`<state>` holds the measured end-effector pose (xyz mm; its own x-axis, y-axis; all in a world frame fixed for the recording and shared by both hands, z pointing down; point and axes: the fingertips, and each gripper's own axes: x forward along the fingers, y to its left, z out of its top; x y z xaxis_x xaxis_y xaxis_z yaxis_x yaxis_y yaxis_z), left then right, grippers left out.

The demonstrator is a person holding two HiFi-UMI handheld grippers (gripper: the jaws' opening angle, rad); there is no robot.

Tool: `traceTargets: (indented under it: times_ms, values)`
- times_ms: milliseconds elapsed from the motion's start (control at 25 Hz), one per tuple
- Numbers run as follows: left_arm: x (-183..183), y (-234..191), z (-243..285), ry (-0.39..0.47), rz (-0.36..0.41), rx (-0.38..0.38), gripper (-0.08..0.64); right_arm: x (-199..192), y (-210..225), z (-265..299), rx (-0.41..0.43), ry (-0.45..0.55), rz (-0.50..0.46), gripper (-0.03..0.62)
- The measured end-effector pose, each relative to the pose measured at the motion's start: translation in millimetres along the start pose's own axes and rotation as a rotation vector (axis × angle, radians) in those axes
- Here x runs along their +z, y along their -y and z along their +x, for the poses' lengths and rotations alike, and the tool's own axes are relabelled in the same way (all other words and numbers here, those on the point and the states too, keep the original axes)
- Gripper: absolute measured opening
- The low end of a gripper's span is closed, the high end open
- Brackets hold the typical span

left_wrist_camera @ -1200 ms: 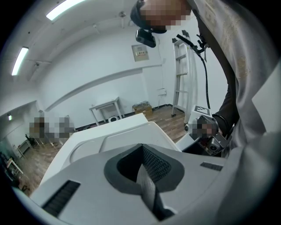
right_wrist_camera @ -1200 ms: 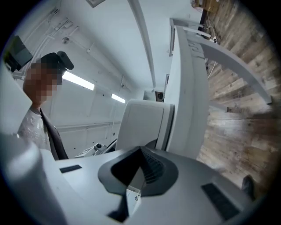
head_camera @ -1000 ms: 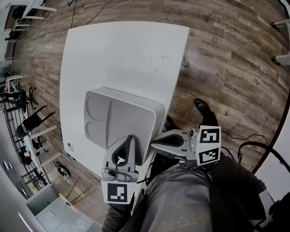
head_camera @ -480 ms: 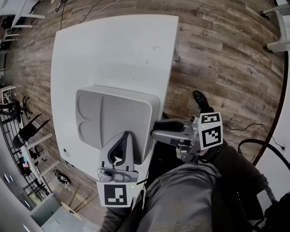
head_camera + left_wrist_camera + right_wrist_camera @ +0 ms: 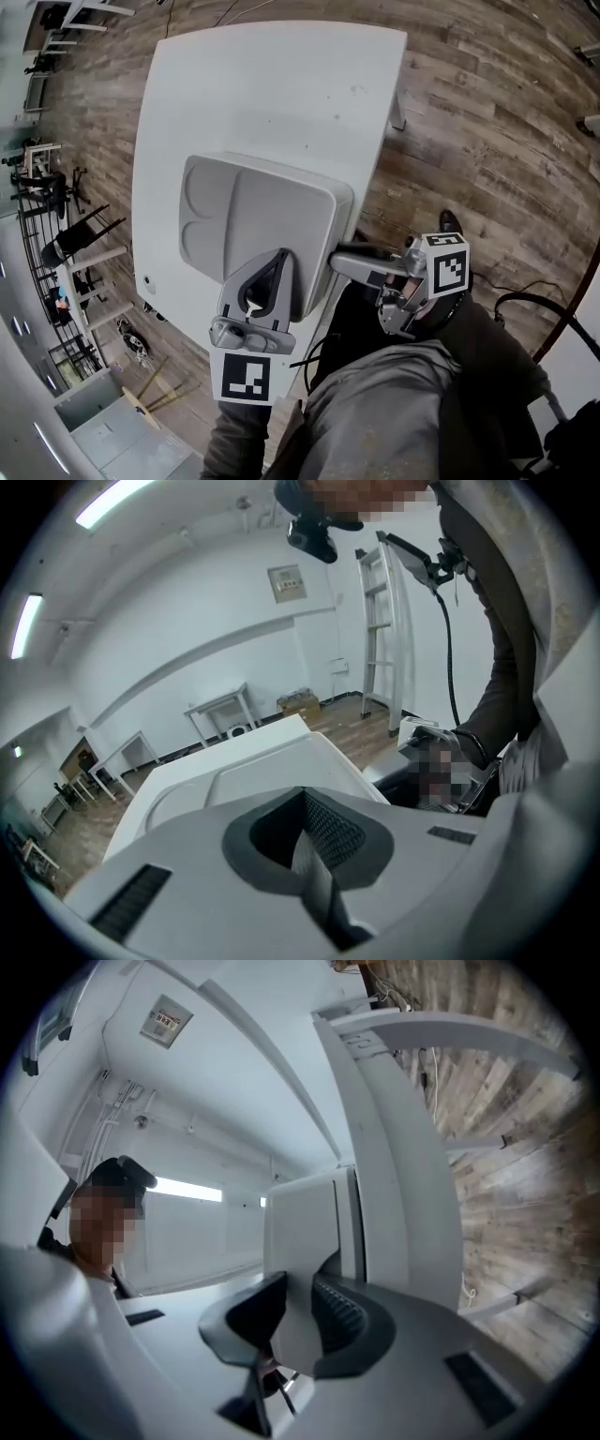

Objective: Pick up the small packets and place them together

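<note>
No small packets show in any view. A grey compartment tray (image 5: 253, 202) lies on the white table (image 5: 262, 84) near its front edge. My left gripper (image 5: 280, 257) rests over the tray's near rim, shut and empty; in the left gripper view its pads (image 5: 314, 841) meet with the tray (image 5: 272, 766) beyond them. My right gripper (image 5: 337, 260) points left at the tray's near-right side. Its jaws have just been closing, and in the right gripper view (image 5: 298, 1283) a pale edge of the tray (image 5: 300, 1222) fills the gap between the pads.
Wooden floor (image 5: 469, 122) surrounds the table. The person's legs (image 5: 394, 412) and a shoe (image 5: 450, 223) are below the table's front edge. Chairs and frames (image 5: 66, 244) stand at far left. A ladder (image 5: 380, 621) stands in the background.
My right gripper rolled, so its marker cube shows one face, and it stayed at the tray's right side. The left gripper stayed over the near rim. The head camera shifted.
</note>
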<state>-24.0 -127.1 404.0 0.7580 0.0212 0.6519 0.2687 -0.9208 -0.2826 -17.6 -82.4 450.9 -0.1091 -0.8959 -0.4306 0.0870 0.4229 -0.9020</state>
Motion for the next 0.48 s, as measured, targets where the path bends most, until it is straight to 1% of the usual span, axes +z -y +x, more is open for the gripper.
traceTargets:
  times_ms: [200, 280, 360, 480]
  values:
    - [0, -1, 0, 0.004, 0.017, 0.014, -0.005, -2, -9, -14, 0.014, -0.005, -0.020, 0.093]
    - [-4, -1, 0, -0.003, 0.001, 0.025, -0.005, -3, -11, -20, -0.002, -0.018, -0.047, 0.092]
    - [-6, -1, 1, -0.001, -0.010, 0.030, -0.005, -4, -11, -22, -0.051, -0.036, -0.086, 0.101]
    - [-5, 1, 2, 0.016, -0.013, 0.034, -0.005, -3, -11, -26, -0.177, -0.061, -0.141, 0.118]
